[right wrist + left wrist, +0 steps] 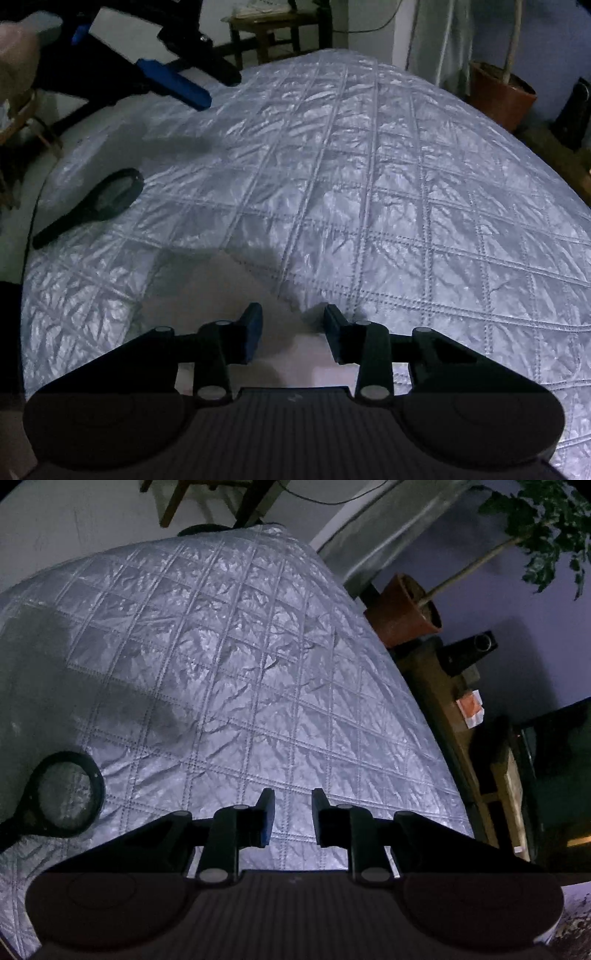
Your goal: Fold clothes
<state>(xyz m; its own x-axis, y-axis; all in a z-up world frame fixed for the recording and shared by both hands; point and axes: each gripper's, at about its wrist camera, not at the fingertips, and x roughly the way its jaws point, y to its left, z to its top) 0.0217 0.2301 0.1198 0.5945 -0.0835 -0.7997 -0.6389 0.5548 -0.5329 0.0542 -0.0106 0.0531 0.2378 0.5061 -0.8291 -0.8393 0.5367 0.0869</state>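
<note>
A silver quilted cover (229, 657) lies spread flat over the work surface and fills both views (351, 177). I see no garment on it. My left gripper (293, 812) is open and empty, hovering above the near part of the cover. It also shows in the right wrist view (207, 90) at the upper left, with blue fingers above the cover's far left edge. My right gripper (291, 328) is open and empty above the near edge, over its own shadow.
A black magnifying glass (66, 794) lies on the cover at the left, also in the right wrist view (99, 203). A terracotta plant pot (406, 609) and a wooden bench (461, 731) stand past the right edge. A wooden table (273, 33) stands behind.
</note>
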